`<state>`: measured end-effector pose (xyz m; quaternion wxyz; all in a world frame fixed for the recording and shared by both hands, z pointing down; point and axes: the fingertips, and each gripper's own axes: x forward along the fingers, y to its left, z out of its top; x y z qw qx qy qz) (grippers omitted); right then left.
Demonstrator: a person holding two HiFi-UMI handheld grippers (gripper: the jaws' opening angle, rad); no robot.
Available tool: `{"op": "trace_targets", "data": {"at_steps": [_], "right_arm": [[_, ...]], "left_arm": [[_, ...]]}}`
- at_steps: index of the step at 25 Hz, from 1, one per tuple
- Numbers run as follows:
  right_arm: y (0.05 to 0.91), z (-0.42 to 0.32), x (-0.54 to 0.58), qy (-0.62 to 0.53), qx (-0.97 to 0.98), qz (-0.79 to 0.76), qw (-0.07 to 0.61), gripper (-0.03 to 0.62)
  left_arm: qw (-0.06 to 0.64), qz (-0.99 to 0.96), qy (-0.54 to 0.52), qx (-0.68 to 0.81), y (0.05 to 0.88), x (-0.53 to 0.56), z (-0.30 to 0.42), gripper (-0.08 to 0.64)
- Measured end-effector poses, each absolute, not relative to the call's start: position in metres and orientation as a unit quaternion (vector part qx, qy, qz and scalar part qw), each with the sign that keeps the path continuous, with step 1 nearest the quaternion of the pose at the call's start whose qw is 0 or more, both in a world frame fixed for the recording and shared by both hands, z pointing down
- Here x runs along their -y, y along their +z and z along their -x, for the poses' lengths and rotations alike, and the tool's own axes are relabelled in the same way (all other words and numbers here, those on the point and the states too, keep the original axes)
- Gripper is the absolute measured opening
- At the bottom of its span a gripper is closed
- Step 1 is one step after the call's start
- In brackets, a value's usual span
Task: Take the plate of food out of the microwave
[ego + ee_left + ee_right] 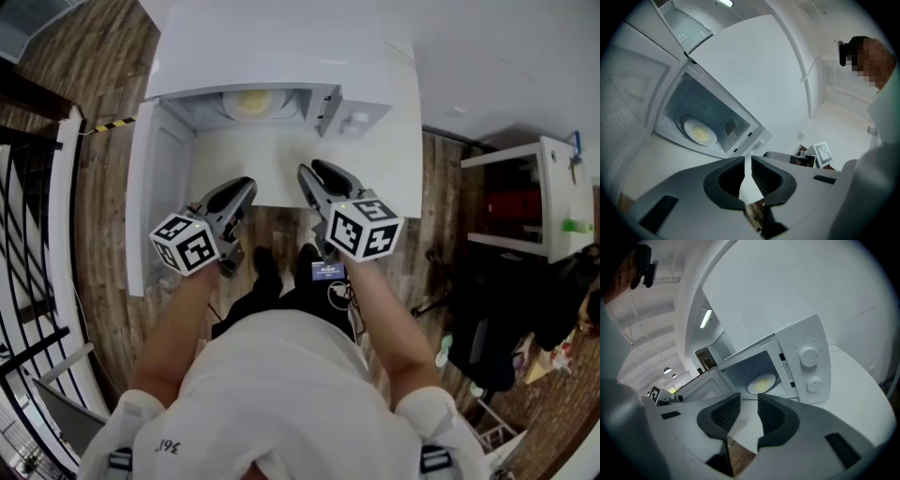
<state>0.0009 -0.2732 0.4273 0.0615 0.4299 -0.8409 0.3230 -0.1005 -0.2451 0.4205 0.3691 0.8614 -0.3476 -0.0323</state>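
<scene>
Outside the microwave's (pixel 281 56) open front, the left gripper (pixel 246 186) has its jaws nearly together and empty. The plate of food (pixel 251 103) sits inside the microwave, ahead of both grippers. The right gripper (pixel 309 171), jaws apart and empty, is nearer the microwave's dial side and looks about equally close.

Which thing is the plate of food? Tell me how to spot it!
Find the white table by the wall; on it stands a white microwave with its door swung open. Inside sits a round white plate, the only dish in there, with yellowish food on top.
</scene>
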Motion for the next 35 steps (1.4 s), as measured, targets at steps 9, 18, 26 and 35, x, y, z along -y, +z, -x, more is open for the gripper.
{"op": "trace_targets", "data": {"at_steps": [9, 18, 26, 35], "right_arm": [[0.458, 0.018, 0.335, 0.315, 0.835, -0.441, 0.092, 0.115], [0.487, 0.036, 0.380, 0.319, 0.819, -0.462, 0.121, 0.115], [0.515, 0.051, 0.411, 0.354, 0.782, -0.493, 0.145, 0.149], [0.538, 0.052, 0.435, 0.402, 0.742, -0.515, 0.149, 0.167]], "left_arm": [[0.389, -0.827, -0.027, 0.404, 0.455, 0.305, 0.125, 0.031], [0.411, -0.801, -0.014, 0.434, 0.486, 0.344, 0.140, 0.052], [0.429, -0.788, -0.005, 0.442, 0.506, 0.367, 0.150, 0.052], [0.442, -0.784, -0.005, 0.437, 0.515, 0.377, 0.152, 0.052]]}}
